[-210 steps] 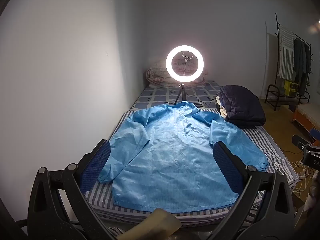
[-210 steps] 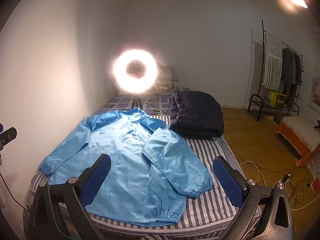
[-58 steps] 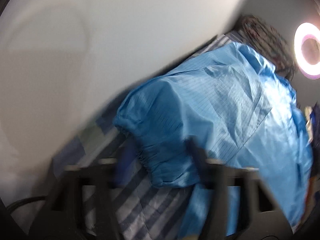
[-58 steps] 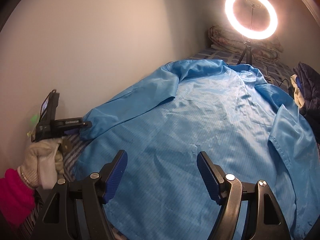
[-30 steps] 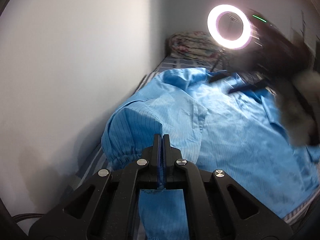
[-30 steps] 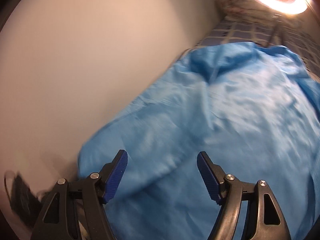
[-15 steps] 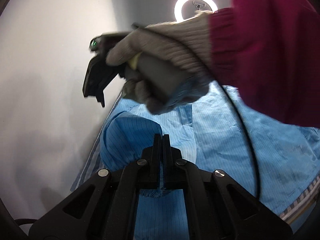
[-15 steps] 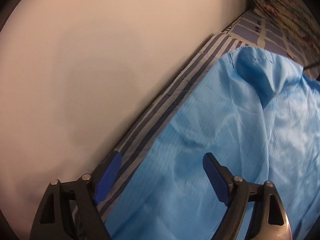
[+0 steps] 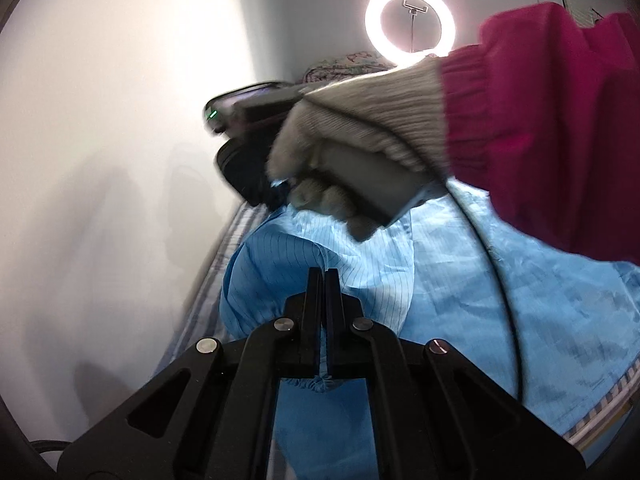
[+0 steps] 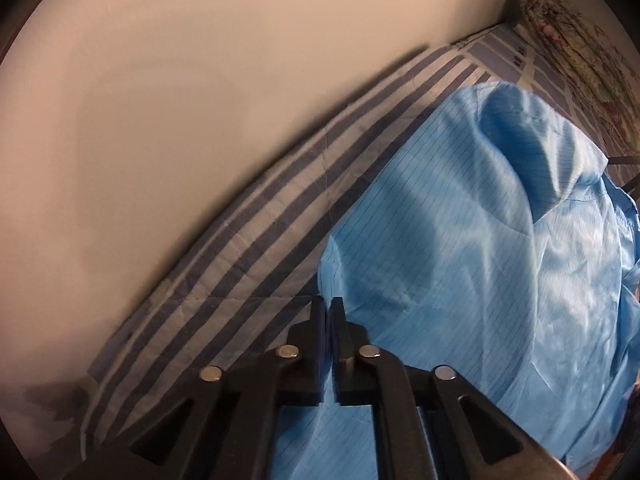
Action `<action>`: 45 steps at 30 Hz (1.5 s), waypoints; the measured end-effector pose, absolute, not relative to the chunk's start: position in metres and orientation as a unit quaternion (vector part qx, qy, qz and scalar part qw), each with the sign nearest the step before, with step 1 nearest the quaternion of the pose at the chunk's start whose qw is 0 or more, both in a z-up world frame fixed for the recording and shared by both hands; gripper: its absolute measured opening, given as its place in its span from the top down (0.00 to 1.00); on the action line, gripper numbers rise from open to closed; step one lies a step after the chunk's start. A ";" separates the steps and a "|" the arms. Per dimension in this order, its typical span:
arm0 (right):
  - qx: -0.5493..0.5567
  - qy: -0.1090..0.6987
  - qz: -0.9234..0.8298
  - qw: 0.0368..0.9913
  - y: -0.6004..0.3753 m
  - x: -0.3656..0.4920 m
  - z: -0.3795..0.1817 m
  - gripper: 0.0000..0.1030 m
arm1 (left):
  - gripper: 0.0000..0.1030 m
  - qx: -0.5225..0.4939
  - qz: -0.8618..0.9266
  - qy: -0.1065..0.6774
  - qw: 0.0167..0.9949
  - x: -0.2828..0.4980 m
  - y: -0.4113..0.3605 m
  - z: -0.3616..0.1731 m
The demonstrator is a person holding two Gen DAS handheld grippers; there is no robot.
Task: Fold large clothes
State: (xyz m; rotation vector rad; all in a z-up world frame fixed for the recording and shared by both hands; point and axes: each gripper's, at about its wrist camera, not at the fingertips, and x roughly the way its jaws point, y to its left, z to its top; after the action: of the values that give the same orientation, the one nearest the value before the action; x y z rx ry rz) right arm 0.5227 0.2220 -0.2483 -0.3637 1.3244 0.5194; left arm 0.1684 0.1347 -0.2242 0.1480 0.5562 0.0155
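While both tools pinch it, the blue jacket (image 9: 500,300) lies spread on the striped bed (image 9: 208,288).

Left wrist view: the left tool (image 9: 323,280) is clamped tight on the gathered cuff, and the sleeve puffs up ahead of it; a gloved hand (image 9: 352,152) with a magenta sleeve (image 9: 560,128) crosses in front of the ring light (image 9: 410,24). Right wrist view: the right tool (image 10: 327,308) has just been closing and now nips the jacket's edge near the wall (image 10: 160,100); thin pinstripes, soft creases, collar bunched up.
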 end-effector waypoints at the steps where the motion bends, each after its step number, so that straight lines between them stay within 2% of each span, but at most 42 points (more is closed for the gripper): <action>1: -0.151 0.599 0.242 0.749 0.215 0.522 -0.240 1.00 | 1.00 0.074 0.013 0.272 0.959 0.167 0.137 -0.223; 7: -0.030 0.571 0.253 0.781 0.152 0.529 -0.191 1.00 | 1.00 0.089 0.039 0.257 0.962 0.156 0.147 -0.219; 13: -0.018 0.546 0.254 0.798 0.124 0.525 -0.166 1.00 | 1.00 0.127 0.040 0.255 0.958 0.150 0.132 -0.222; 17: 0.039 0.538 0.258 0.802 0.086 0.524 -0.164 1.00 | 1.00 0.155 0.051 0.239 0.957 0.145 0.126 -0.215; 22: 0.118 0.539 0.244 0.797 0.009 0.507 -0.180 1.00 | 1.00 0.190 0.058 0.231 0.952 0.134 0.122 -0.214; 28: 0.164 0.543 0.214 0.796 -0.058 0.478 -0.213 1.00 | 1.00 0.228 0.038 0.219 0.948 0.120 0.098 -0.216; 33: 0.229 0.567 0.185 0.769 -0.109 0.456 -0.261 1.00 | 1.00 0.263 0.002 0.219 0.939 0.099 0.070 -0.225; 37: 0.224 0.595 0.170 0.753 -0.124 0.437 -0.291 1.00 | 1.00 0.202 -0.033 0.270 0.941 0.096 0.075 -0.225; 42: 0.225 0.606 0.185 0.740 -0.132 0.418 -0.302 1.00 | 1.00 0.054 -0.059 0.342 0.936 0.112 0.116 -0.213; 43: 0.204 0.606 0.187 0.745 -0.129 0.416 -0.296 0.99 | 0.94 0.034 -0.061 0.351 0.934 0.120 0.122 -0.213; 44: 0.188 0.606 0.185 0.750 -0.129 0.415 -0.294 0.95 | 0.80 -0.005 -0.063 0.365 0.929 0.128 0.134 -0.213; 45: 0.168 0.602 0.186 0.758 -0.126 0.412 -0.288 0.86 | 0.71 -0.030 -0.063 0.376 0.924 0.135 0.141 -0.215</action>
State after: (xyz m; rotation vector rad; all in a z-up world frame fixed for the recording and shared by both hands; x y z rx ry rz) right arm 0.4116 -0.1263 -0.2882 0.3657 1.3112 0.4049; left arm 0.1350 0.1415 -0.2148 -0.0617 0.7722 -0.1295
